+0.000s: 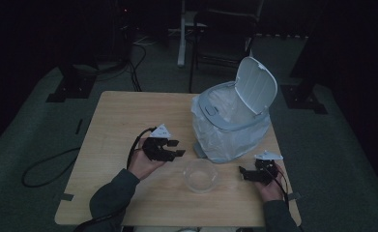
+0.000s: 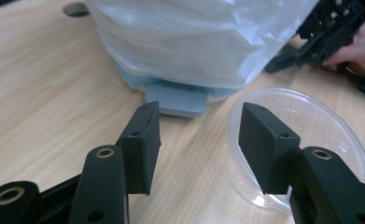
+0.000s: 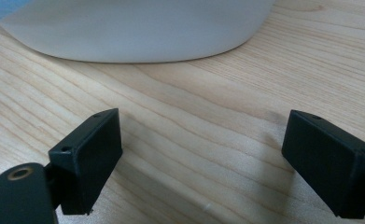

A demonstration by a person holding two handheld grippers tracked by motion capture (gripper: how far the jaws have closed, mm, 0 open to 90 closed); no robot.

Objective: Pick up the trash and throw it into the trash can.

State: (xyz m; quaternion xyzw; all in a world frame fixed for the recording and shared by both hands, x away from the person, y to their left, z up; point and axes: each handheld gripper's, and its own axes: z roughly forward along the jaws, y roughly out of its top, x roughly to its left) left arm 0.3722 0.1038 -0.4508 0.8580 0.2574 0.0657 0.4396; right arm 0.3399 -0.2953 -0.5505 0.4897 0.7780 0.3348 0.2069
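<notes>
A small blue-grey bin [image 1: 232, 123] lined with a clear plastic bag stands on the wooden table [image 1: 119, 116], its lid [image 1: 255, 85] tipped open. A clear round plastic bowl [image 1: 200, 175] sits empty in front of it. My left gripper [image 1: 176, 148] hovers open left of the bin. In the left gripper view the jaws stand apart over the table, with the bowl [image 2: 311, 126] by the right jaw and the bin's foot pedal [image 2: 176, 99] ahead. My right gripper [image 1: 243, 172] rests open on the table right of the bowl. The bin's bagged base [image 3: 138, 28] lies beyond its jaws.
A dark chair [image 1: 225, 29] and a white stand leg [image 1: 181, 34] stand on the floor behind the table. Black cables [image 1: 46, 169] trail on the floor at the left. The other hand's gripper [image 2: 325, 32] shows at the top right of the left gripper view.
</notes>
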